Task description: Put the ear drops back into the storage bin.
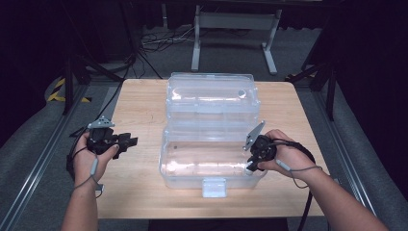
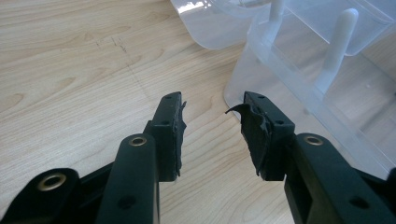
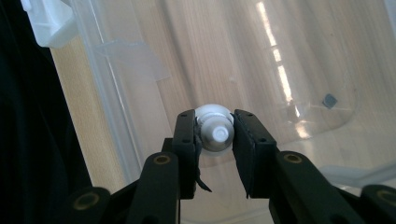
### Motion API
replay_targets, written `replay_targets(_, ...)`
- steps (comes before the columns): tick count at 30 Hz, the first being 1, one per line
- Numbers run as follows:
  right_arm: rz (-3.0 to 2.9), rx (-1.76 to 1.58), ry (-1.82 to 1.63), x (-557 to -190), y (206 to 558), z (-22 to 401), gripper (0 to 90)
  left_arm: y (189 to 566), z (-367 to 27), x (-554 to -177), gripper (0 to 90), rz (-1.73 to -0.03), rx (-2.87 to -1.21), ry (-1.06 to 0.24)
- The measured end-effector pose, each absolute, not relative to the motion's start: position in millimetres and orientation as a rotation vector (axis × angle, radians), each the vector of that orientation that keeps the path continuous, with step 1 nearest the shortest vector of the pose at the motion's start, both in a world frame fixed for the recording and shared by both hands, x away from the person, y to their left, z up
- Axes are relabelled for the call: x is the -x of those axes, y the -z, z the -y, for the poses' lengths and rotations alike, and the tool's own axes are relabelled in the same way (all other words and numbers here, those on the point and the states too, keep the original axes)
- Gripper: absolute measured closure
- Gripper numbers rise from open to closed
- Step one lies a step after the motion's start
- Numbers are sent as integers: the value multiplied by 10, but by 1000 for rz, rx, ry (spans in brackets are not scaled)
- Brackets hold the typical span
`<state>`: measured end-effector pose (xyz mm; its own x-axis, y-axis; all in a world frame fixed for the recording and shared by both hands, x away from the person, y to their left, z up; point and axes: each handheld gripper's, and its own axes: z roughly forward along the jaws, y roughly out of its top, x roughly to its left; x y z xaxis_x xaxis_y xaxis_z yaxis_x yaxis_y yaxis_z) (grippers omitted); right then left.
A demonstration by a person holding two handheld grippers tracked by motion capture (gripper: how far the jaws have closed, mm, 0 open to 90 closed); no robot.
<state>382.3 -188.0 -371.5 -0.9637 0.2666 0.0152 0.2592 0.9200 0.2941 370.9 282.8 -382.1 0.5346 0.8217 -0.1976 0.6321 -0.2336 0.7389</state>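
Dark floor and cables ring a pale wooden desk (image 1: 139,110); on it stands a clear plastic box (image 1: 211,166) with its lid thrown back. Right gripper (image 3: 214,133) is clamped on a small white bottle (image 3: 214,128), held cap-end toward the camera and hanging over the open box, just inside its right wall; the pads pinch only the rounded body, so it could roll or squirt out if the squeeze slackens, and drop hard on the box floor. Lowering close to the wall risks a jaw catching the rim and shoving the light box across the desk; nothing steadies it. Left gripper (image 2: 212,133) stands apart with jaws open and empty, over bare wood beside the box's left corner.
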Motion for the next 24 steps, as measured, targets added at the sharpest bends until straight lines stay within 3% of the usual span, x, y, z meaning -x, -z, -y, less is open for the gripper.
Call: replay_targets(24,-3071,-417,-409,-3824,3868,1852,715,3826,-2832,-3710,594,-1181,-1963,-293)
